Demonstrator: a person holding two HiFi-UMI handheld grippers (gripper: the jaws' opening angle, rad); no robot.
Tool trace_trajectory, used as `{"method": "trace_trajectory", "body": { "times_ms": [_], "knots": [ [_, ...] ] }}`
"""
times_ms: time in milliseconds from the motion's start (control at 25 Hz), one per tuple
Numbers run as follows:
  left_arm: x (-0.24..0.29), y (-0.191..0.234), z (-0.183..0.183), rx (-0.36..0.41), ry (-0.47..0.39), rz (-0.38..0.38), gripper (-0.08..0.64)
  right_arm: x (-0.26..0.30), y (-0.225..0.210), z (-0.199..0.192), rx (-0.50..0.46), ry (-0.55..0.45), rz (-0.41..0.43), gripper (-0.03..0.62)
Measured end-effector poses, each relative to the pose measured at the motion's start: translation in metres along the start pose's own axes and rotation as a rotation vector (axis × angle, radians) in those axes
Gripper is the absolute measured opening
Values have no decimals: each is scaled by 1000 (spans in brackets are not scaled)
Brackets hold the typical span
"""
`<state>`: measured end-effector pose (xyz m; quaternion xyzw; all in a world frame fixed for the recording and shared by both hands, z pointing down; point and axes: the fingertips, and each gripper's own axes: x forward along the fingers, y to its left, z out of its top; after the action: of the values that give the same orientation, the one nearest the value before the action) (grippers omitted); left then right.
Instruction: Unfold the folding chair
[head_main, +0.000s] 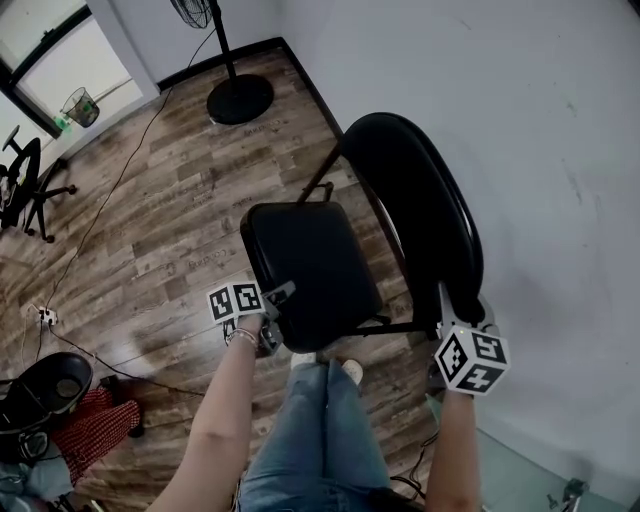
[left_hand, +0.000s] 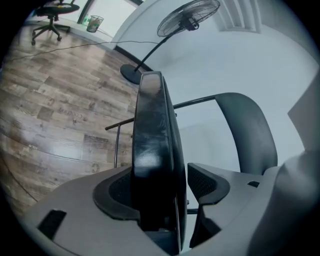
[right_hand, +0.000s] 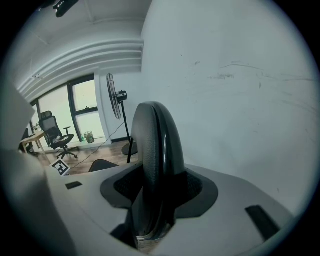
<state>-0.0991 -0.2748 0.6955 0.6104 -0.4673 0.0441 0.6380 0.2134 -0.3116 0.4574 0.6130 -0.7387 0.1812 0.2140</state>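
The folding chair stands on the wooden floor close against the white wall, its seat lying nearly flat. The left gripper has the seat's front edge between its jaws, which stand partly open: one pad touches the seat and the other is clear of it. The right gripper is clamped on the top of the curved backrest. A fan stands beyond the chair.

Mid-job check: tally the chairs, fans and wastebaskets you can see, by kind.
folding chair: 1
office chair: 1
standing fan: 1
wastebasket: 1
Total: 4
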Motion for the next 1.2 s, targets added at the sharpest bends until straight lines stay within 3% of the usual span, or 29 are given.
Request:
{"method": "trace_trajectory", "body": {
  "times_ms": [320,520,760,920,1080,1200],
  "knots": [
    [2,11,-5,83,-2,36,318,0,5,-3,-19,-24,-8,183],
    [-1,17,-3,79,-57,26,322,1,11,-5,-28,-47,8,181],
    [-3,29,-12,162,-52,66,336,-5,14,-12,-18,-45,-2,183],
    [-5,39,-11,122,-69,40,348,-6,17,-15,-24,-53,-1,183],
    [-7,60,-14,145,-60,60,348,-7,26,-20,-21,-54,-5,184],
    [-9,80,-16,95,-70,39,354,-5,34,-27,-25,-54,-2,186]
  ]
}}
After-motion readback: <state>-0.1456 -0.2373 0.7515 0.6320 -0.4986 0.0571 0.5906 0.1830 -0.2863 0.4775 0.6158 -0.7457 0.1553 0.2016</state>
